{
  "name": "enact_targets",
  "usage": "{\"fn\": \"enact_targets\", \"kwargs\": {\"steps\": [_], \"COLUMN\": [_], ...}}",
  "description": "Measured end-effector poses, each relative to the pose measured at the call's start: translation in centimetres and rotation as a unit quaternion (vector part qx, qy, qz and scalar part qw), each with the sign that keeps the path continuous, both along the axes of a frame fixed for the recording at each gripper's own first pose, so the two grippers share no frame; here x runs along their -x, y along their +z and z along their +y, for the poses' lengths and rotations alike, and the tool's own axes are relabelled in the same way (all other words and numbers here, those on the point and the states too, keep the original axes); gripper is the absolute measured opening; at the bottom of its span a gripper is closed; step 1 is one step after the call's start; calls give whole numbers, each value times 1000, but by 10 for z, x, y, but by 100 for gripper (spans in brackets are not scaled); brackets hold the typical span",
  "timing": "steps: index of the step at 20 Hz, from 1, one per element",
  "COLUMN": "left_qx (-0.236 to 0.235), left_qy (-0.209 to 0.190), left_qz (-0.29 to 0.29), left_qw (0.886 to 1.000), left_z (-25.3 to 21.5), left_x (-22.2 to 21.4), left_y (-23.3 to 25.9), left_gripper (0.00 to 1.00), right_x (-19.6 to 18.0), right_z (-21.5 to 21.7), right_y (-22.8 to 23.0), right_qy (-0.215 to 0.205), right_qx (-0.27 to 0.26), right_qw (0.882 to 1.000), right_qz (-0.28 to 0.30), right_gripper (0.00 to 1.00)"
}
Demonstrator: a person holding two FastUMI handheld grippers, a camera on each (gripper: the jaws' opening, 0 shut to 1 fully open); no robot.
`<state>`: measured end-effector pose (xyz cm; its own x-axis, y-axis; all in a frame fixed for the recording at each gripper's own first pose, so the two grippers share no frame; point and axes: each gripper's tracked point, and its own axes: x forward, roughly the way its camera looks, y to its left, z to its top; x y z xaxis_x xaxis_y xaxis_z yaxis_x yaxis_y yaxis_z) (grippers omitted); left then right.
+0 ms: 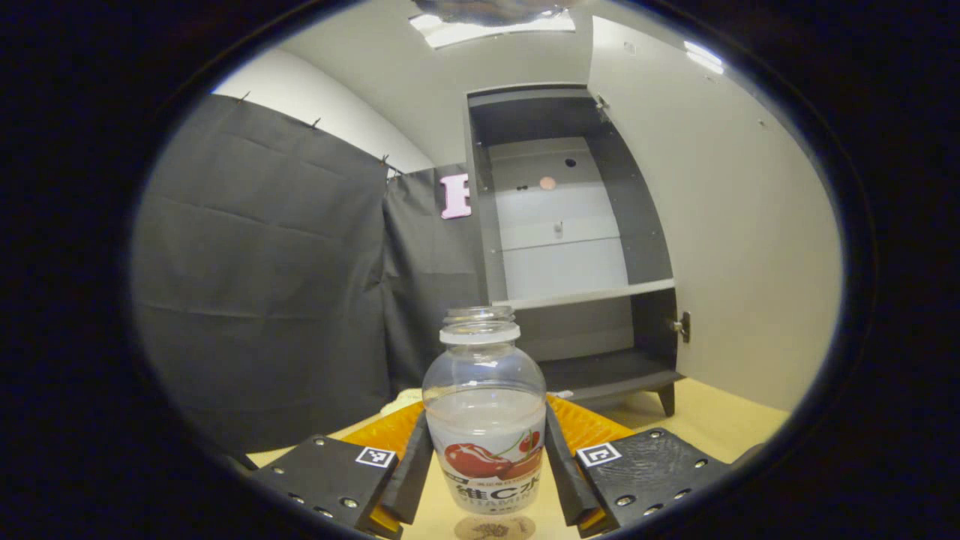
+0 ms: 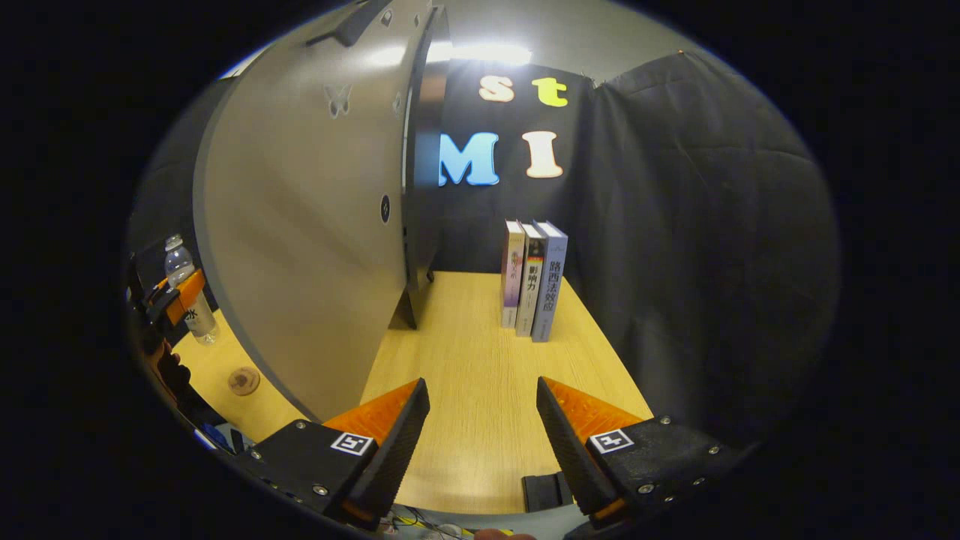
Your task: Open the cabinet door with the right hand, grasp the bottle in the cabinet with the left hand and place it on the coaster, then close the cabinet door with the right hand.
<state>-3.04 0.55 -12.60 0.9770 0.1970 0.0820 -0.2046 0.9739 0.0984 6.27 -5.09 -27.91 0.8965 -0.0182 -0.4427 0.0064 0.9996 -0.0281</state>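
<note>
In the left gripper view, the left gripper (image 1: 486, 465) pinches the clear bottle (image 1: 485, 420) between both fingers, upright above the wooden table (image 1: 720, 420). A round coaster (image 1: 495, 529) shows just under the bottle's base; contact cannot be told. Farther off stands the cabinet (image 1: 570, 247), its door (image 1: 712, 225) swung open to the right.

In the right gripper view, the right gripper (image 2: 480, 442) has its jaws spread with nothing between them. The door's outer face (image 2: 300, 247) rises near left. Three books (image 2: 534, 279) stand far on the table (image 2: 465, 420). At far left, the bottle (image 2: 187, 289) is seen held above the coaster (image 2: 244, 381).
</note>
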Motion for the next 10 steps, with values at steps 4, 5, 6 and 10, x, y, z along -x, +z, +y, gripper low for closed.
{"fn": "enact_targets", "kwargs": {"steps": [4,5,6,10], "left_qx": [0,4,9,19], "left_qy": [2,8,14,33], "left_qz": [6,12,17,38], "left_qw": [1000,1000,1000,999], "left_z": [3,5,7,16], "left_x": [-3,-2,-3,-2], "left_y": [-20,-25,-29,-48], "left_gripper": [72,72,72,72], "right_x": [12,10,8,4], "right_z": [10,12,14,24], "right_y": [-28,-28,-27,-32], "right_qy": [21,25,27,37], "right_qx": [20,22,25,24], "right_qw": [999,998,998,998], "right_qz": [43,44,43,53], "right_gripper": [89,89,89,89]}}
